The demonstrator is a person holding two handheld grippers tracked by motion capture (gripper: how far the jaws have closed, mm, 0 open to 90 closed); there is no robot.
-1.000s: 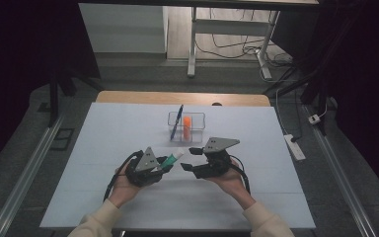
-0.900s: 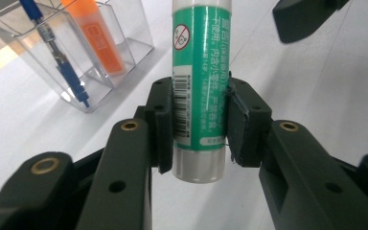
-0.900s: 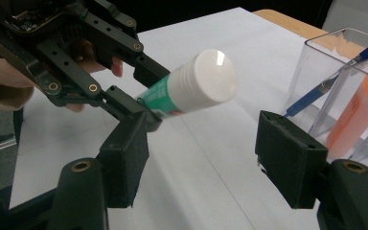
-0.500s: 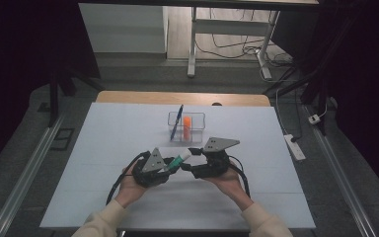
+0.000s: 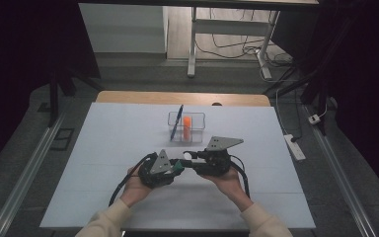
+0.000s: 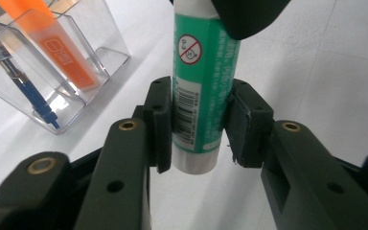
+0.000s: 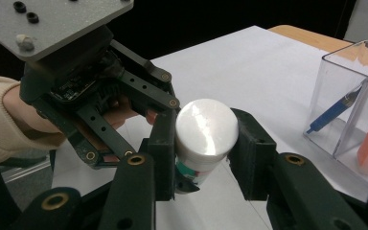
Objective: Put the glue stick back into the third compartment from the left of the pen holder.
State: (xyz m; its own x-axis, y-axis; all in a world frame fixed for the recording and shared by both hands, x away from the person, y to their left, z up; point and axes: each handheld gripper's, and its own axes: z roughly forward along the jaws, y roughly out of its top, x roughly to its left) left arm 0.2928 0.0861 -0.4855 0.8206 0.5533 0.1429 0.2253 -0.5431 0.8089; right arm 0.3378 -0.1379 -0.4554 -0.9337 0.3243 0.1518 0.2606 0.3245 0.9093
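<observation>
A green glue stick (image 6: 201,72) with a white end is clamped between the pads of my left gripper (image 6: 199,124). Its white round cap (image 7: 205,127) sits between the pads of my right gripper (image 7: 203,153), which meets the stick from the opposite end. In the high view the left gripper (image 5: 174,168) and the right gripper (image 5: 190,160) are nose to nose above the table's near middle, with the glue stick (image 5: 178,167) between them. Both pairs of jaws touch the stick on both sides.
A clear plastic organizer (image 5: 197,118) stands just beyond the grippers, holding a blue pen (image 5: 178,118) and an orange highlighter (image 5: 187,127). The white table cover (image 5: 103,148) spreads around. A power strip (image 5: 294,146) lies on the floor at the right.
The two grippers have come together. The left one carried the glue stick rightward, and the right gripper has closed on the stick's white cap end.
</observation>
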